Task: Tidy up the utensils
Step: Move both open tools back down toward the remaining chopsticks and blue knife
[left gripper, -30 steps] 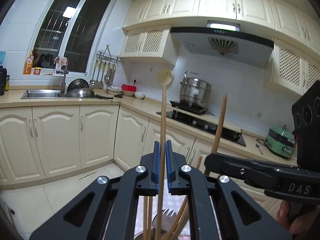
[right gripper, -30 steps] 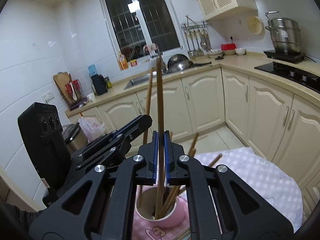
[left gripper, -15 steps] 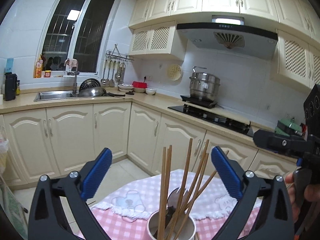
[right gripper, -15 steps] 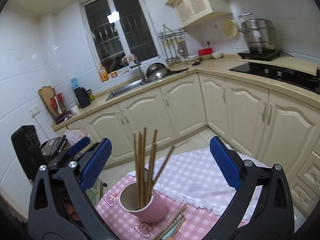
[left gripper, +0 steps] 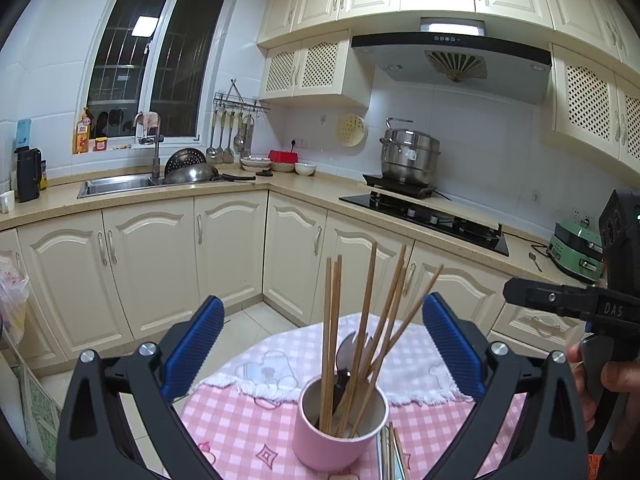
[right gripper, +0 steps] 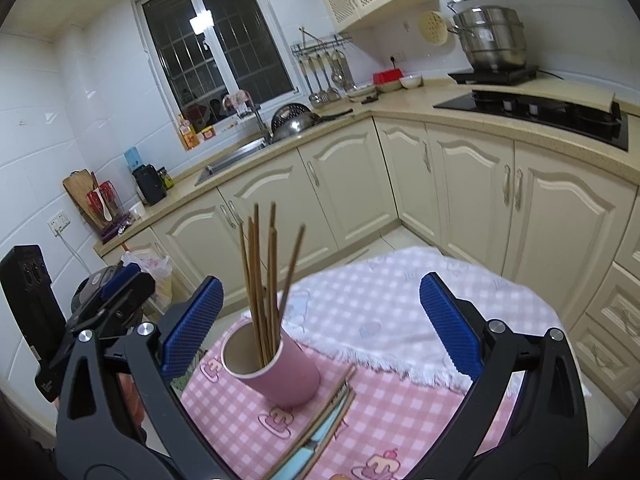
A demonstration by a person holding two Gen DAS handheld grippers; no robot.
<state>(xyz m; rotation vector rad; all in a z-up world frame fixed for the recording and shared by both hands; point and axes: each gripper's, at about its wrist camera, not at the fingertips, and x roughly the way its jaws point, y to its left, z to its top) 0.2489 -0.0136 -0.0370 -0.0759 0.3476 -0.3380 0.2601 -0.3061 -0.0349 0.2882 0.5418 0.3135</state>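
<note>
The left gripper [left gripper: 323, 354] has its blue ribbed pads spread wide and holds nothing. Between and just ahead of its fingers stands a round pink cup with a pale inside [left gripper: 340, 436], upright on a pink checked tablecloth with cartoon prints [left gripper: 232, 428]. A bundle of thin wooden chopsticks [left gripper: 362, 336] stands in the cup, some upright, others leaning toward the gripper's right side, and the grey metal head of a utensil [left gripper: 347, 350] shows among them; whether it is a spoon or a fork cannot be told. Just right of the cup, a few more wooden sticks [left gripper: 390, 454] lie flat on the cloth.

The right gripper [right gripper: 320, 314] is likewise spread wide and empty. From its camera the pink cup sits low between the fingers, nearer the left pad [right gripper: 192, 326], with the chopsticks rising from it. Beside the cup, toward the gripper, loose chopsticks rest on a light blue flat object [right gripper: 316, 438]. A white fringed cloth [right gripper: 400, 320] covers the far part of the table beyond the cup.
</note>
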